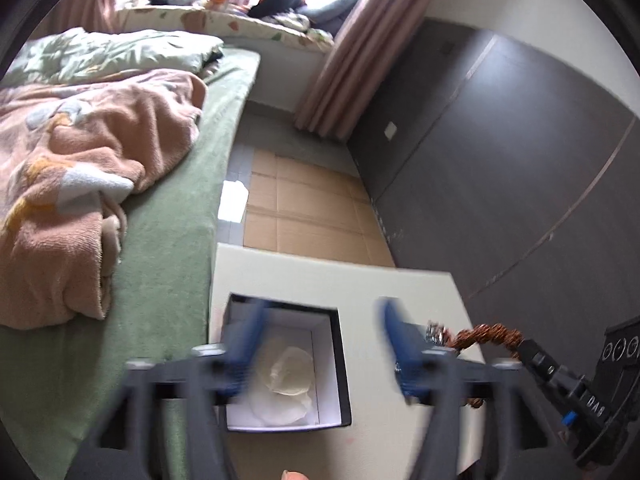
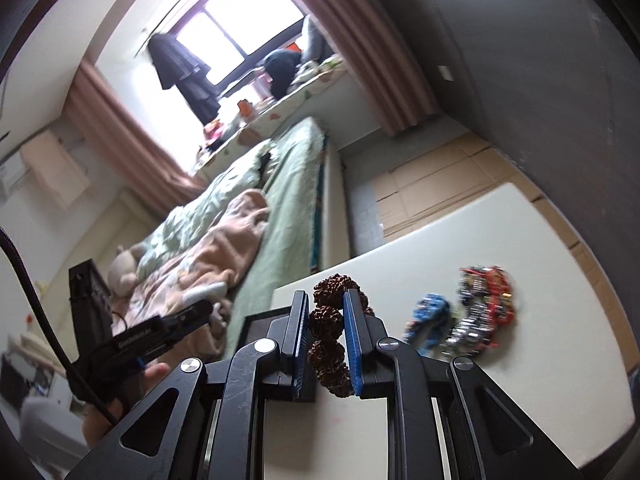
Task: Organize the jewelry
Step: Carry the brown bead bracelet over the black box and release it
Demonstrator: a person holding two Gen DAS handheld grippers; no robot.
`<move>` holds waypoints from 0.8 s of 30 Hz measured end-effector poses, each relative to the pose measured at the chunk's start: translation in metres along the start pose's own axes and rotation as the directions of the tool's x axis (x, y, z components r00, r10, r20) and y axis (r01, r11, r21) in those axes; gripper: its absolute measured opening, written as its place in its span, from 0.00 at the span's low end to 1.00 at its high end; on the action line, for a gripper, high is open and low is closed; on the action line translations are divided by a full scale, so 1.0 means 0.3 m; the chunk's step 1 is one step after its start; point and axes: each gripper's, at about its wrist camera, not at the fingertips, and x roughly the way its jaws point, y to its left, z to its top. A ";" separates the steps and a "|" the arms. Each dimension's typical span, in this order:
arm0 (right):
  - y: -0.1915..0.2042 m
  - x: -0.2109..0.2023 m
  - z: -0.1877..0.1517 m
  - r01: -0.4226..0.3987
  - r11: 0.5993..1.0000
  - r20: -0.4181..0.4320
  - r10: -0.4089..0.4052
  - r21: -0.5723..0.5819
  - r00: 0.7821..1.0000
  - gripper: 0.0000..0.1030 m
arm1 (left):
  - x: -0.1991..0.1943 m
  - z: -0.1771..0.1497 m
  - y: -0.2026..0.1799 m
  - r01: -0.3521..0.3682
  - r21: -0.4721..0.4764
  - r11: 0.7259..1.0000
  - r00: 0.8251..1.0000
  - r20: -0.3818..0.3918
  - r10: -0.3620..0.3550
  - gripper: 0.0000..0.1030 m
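Beads (image 2: pixel 329 336) (brown, knobbly) sit pinched in right claw (image 2: pixel 327 344); left claw (image 1: pixel 320 344) spread over box (image 1: pixel 340 360).

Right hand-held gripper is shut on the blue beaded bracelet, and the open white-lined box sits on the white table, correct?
Not quite. The right wrist view shows the right hand-held gripper shut on the brown knobbly-seed bracelet; the blue beaded bracelet lies on the white table. The open white-lined box does sit on that table.
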 end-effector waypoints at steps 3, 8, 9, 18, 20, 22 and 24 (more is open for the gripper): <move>0.079 0.044 0.010 -0.024 0.999 -0.025 0.023 -0.044 0.999 0.18 | -0.041 0.014 0.019 -0.003 -0.016 1.000 0.999 0.035 0.003 0.71; 0.204 0.122 0.016 -0.080 0.991 -0.064 0.073 -0.105 0.995 0.18 | -0.078 0.032 0.072 -0.029 -0.045 0.999 0.998 0.060 0.032 0.71; 0.223 0.138 0.016 -0.095 0.989 -0.074 0.087 -0.110 0.993 0.18 | -0.082 0.034 0.087 -0.031 -0.059 0.998 0.997 0.062 0.035 0.71; 0.303 0.301 -0.032 -0.187 0.976 -0.149 0.170 -0.112 0.974 0.18 | -0.106 0.047 0.142 -0.053 -0.099 0.994 0.995 0.076 0.061 0.71; 0.301 0.343 -0.048 -0.220 0.972 -0.171 0.204 -0.085 0.964 0.19 | -0.102 0.049 0.142 -0.051 -0.099 0.994 0.995 0.075 0.059 0.71; 0.289 0.379 -0.066 -0.221 0.973 -0.208 0.202 -0.070 0.957 0.19 | -0.100 0.045 0.133 -0.049 -0.094 0.994 0.996 0.070 0.056 0.71; 0.260 0.427 -0.084 -0.119 0.989 -0.267 0.093 -0.086 0.959 0.28 | -0.091 0.042 0.128 -0.045 -0.089 0.995 0.997 0.061 0.051 0.71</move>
